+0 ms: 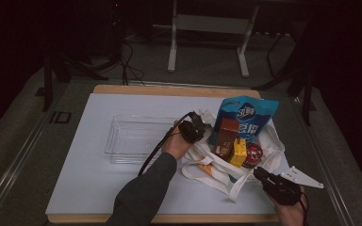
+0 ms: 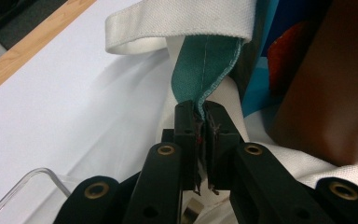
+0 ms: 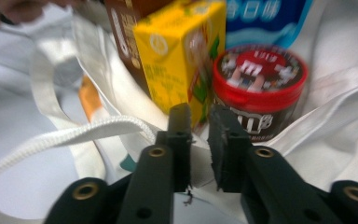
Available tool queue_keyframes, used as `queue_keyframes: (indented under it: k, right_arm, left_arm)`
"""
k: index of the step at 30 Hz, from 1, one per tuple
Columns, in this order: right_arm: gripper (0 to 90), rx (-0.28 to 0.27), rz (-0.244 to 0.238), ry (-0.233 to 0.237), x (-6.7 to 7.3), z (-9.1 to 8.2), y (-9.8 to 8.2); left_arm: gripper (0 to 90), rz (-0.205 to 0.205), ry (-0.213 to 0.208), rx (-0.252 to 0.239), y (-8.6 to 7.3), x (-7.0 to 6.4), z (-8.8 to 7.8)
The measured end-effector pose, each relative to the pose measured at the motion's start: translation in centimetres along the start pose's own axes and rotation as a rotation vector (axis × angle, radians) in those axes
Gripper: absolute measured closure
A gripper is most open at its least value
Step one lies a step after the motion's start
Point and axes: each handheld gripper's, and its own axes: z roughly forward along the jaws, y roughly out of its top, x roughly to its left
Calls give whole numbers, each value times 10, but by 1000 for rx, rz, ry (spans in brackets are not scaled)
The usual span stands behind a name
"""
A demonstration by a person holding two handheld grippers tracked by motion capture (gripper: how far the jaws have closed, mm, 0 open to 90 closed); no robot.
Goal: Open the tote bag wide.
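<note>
**Tote bag pinched at its rim, snacks crowding the opening**

Dark floor, cables and a metal stand frame surround the table in the high view; a white sheet [image 1: 99, 183] covers the wooden top. On it lies a clear plastic tray [image 1: 127, 139], and just right of the tray a white tote bag [image 1: 217, 174] sprawls open. A blue snack bag [image 1: 247, 115] stands at the bag's far side, with a brown carton [image 1: 226, 136], a yellow drink box [image 1: 238, 151] and a red-lidded candy tub [image 1: 253, 154] packed close in front of it. The left gripper [image 1: 199, 123] sits at the tote's left rim, between tray and snacks. The right gripper [image 1: 259, 173] hovers at the bag's near edge, pointing toward the tub.

From the left gripper view, the jaws are pressed together on a fold of the tote's hem, where a teal lining [image 2: 205, 65] shows under a white strap [image 2: 177, 21]. The brown carton blocks the right side, and a corner of the tray shows at lower left.

From the right gripper view, the jaws stand a little apart with nothing clamped between them. The yellow drink box [image 3: 182, 56] and the candy tub [image 3: 256, 88] rise directly ahead, touching each other, and a white handle [image 3: 65, 135] loops across the left.
</note>
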Motion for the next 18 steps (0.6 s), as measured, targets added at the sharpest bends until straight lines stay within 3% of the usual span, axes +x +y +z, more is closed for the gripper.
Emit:
queue_keyframes:
  k: [6, 10, 12, 15, 16, 18]
  right_arm:
    - [696, -20, -44, 60, 2, -12, 4]
    - [682, -6, -85, 71, 6, -12, 5]
    - [717, 15, -109, 36, 8, -8, 5]
    - [825, 36, -117, 37, 10, -3, 3]
    - [872, 83, -147, 13, 13, 3, 1]
    - [878, 98, -152, 9, 14, 7, -2]
  left_arm:
    - [846, 2, 1, 0, 0, 0, 0]
    - [844, 2, -1, 0, 0, 0, 0]
    - [843, 1, 0, 0, 0, 0, 0]
    - [842, 0, -1, 0, 0, 0, 0]
    - [842, -1, -2, -2, 0, 0, 0]
    - [841, 0, -1, -2, 0, 0, 0]
